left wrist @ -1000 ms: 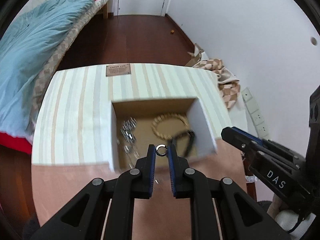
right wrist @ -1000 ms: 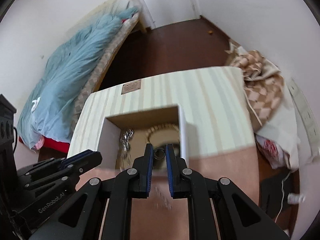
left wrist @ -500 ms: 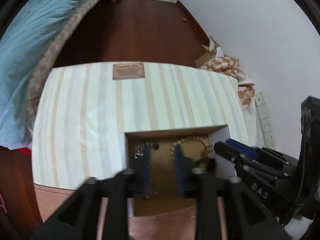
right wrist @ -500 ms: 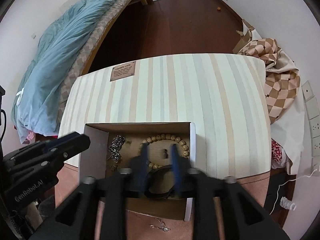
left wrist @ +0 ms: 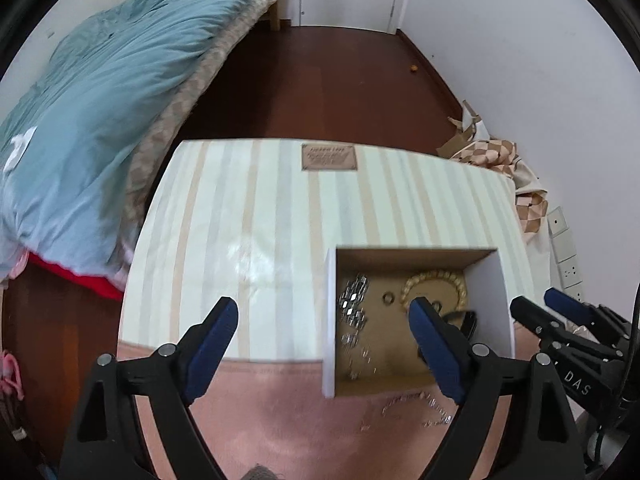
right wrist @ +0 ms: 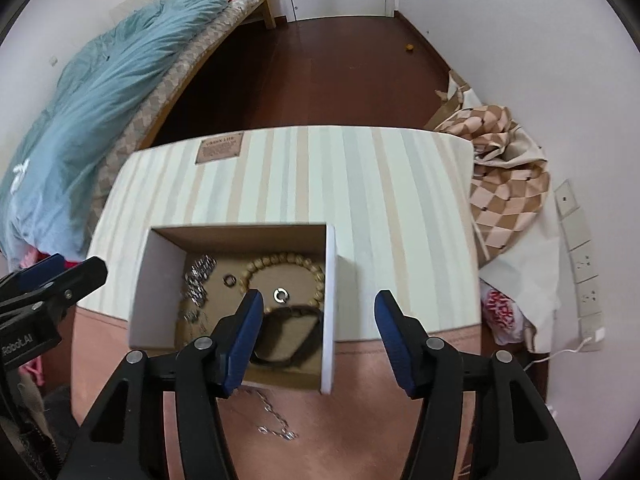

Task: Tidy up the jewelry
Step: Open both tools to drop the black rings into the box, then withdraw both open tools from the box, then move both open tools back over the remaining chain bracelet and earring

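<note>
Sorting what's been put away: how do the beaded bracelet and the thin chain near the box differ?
The beaded bracelet lies inside the box; the thin chain lies outside on the pink surface, in front of the box. The bracelet is a ring of tan beads; the chain is fine, silvery and strung out loosely. Both rest untouched by either tool.

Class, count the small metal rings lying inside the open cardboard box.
2: a dark small ring beside the wooden bead bracelet, a silver ring within its loop. The gripper may hide others.
</note>
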Available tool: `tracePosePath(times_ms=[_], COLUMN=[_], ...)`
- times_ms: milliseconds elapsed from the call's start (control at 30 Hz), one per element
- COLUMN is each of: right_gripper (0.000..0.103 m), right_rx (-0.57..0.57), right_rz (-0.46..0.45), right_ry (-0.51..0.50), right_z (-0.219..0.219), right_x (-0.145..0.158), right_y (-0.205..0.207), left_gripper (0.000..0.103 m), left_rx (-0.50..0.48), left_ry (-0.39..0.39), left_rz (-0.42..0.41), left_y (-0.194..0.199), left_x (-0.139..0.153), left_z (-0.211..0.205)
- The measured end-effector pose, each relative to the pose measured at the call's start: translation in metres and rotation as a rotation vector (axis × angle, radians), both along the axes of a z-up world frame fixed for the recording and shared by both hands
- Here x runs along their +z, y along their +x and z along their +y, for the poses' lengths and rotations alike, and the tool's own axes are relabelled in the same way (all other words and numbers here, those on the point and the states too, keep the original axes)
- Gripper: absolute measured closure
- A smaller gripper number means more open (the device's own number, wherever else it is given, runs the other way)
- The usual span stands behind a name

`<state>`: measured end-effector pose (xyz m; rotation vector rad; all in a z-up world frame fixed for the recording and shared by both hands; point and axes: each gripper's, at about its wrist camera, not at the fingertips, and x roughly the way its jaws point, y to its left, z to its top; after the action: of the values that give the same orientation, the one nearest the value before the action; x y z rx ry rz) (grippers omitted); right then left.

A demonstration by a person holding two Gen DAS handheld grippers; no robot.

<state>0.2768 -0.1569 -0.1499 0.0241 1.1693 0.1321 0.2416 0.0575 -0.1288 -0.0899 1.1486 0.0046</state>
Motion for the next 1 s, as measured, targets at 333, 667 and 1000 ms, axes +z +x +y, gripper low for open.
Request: tracePosePath(times_ms=[333, 667, 1000], right_gripper=[0.003, 0.001, 0.001], right_rx=[-0.018, -0.05, -0.074], right_rz=[-0.039, -0.121, -0.232], right_ry=[-0.12, -0.143, -0.139], right_z=[0.003, -0.004, -0.011], right_x=[0.002, 0.034, 0.084], right_y=[-0.042, -0.075, -0.116], left_gripper=[0.0, 0.0, 0.0], left_rx=[0.041, 0.045, 0.026], left_ry=[0.112, 0.102, 0.076], left_rz=[-0.024, -0.07, -0.176], left_y=[-0.037, -0.069, -0.11], left_x=[-0.003, 0.013, 0.059], left_z=[-0.004, -0.01, -0.023])
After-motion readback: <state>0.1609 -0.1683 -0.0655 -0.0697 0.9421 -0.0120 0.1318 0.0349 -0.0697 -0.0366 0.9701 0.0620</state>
